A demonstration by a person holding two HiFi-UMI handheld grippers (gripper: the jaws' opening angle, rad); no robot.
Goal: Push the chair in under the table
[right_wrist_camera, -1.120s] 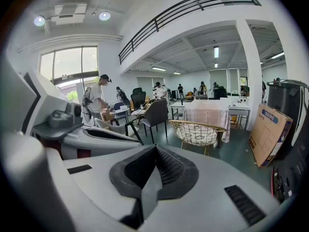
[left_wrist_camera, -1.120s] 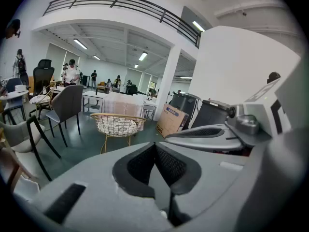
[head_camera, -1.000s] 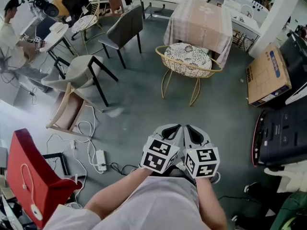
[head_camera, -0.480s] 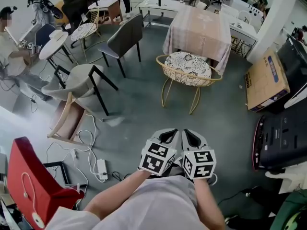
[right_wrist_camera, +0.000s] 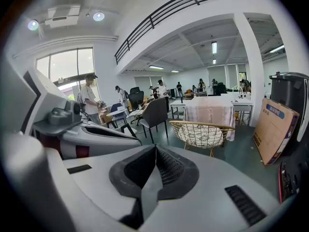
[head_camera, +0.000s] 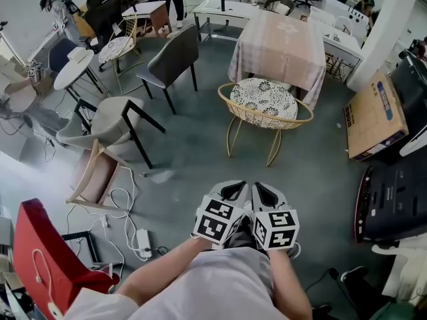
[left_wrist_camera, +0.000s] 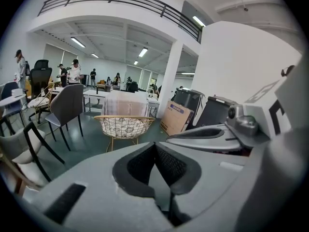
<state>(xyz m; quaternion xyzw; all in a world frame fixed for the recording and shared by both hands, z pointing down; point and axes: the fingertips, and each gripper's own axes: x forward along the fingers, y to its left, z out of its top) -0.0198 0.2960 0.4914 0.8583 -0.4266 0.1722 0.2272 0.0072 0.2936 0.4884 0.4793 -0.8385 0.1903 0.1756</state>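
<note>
While you hold the two grippers low in front of your body, side by side with their marker cubes almost touching, both claws are clenched and empty. The left gripper (head_camera: 231, 191) has its ridged pads pressed flat together with nothing between them, and the right gripper (head_camera: 265, 192) is closed the same way. Both point across the bare grey floor toward the chair (head_camera: 263, 102), well apart from it.

That chair is the gold wire one with a round patterned cushion. It stands on thin gold legs just in front of the table (head_camera: 280, 39), which is draped in a pale checked cloth. The chair's seat lies outside the table, with its far rim close to the hanging edge of the cloth. Whether the rim brushes the fabric is hard to tell from your head view.

A cardboard box (head_camera: 375, 115) leans at the right of the chair. A dark grey chair (head_camera: 170, 52) stands to its left, and a white power strip (head_camera: 142, 242) lies on the floor near your left arm
</note>
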